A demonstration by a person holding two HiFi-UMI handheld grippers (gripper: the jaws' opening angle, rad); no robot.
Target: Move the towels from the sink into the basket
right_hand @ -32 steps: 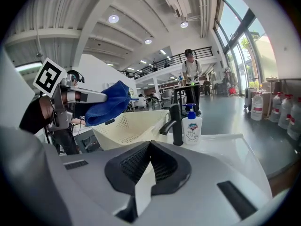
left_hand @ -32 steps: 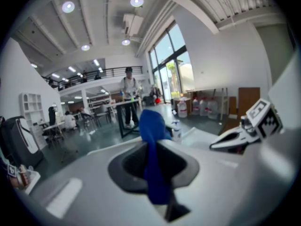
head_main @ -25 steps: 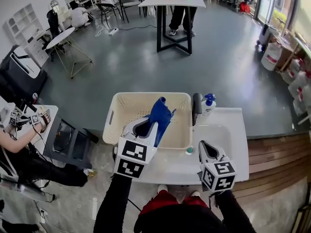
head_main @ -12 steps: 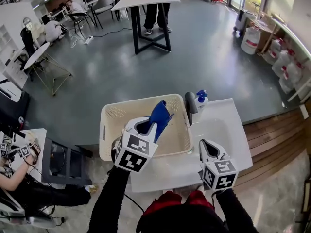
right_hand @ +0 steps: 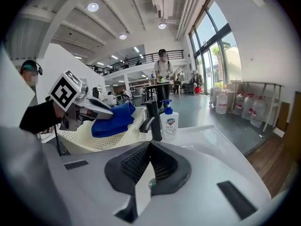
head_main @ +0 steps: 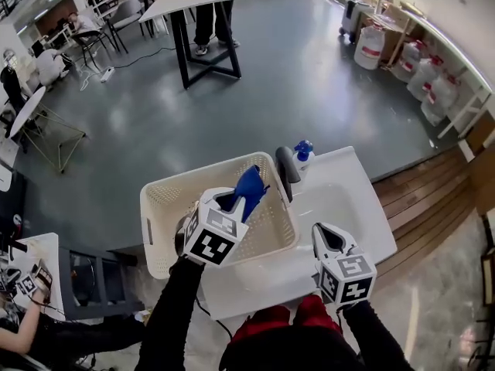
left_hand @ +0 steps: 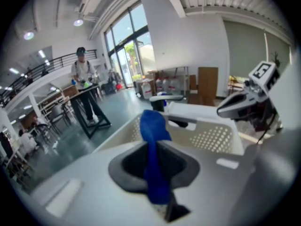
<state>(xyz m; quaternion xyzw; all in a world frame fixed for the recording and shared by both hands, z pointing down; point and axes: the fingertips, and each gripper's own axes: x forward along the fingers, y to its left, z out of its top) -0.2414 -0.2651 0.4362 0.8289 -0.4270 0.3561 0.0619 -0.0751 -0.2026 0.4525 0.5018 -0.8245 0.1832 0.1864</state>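
Observation:
My left gripper (head_main: 230, 204) is shut on a blue towel (head_main: 250, 189) and holds it up above the cream perforated basket (head_main: 157, 207). In the left gripper view the blue towel (left_hand: 151, 126) hangs pinched between the dark pads, its top standing upright over the basket (left_hand: 214, 136). My right gripper (head_main: 328, 236) hovers over the front of the white sink (head_main: 344, 199), shut with nothing in it. The right gripper view shows its pads meeting (right_hand: 150, 147), with the towel (right_hand: 113, 119) and left gripper (right_hand: 94, 108) off to the left.
A black faucet (head_main: 285, 168) and a blue-capped soap bottle (head_main: 302, 153) stand at the sink's back, between basin and basket. A black-legged table (head_main: 197, 22) with a person stands behind. Water jugs (head_main: 421, 76) line the right wall. A seated person (head_main: 31, 315) is at the lower left.
The head view has swung, so the sink and basket sit lower and tilted in it. The left gripper still holds the towel above the basket. The right gripper stays over the sink.

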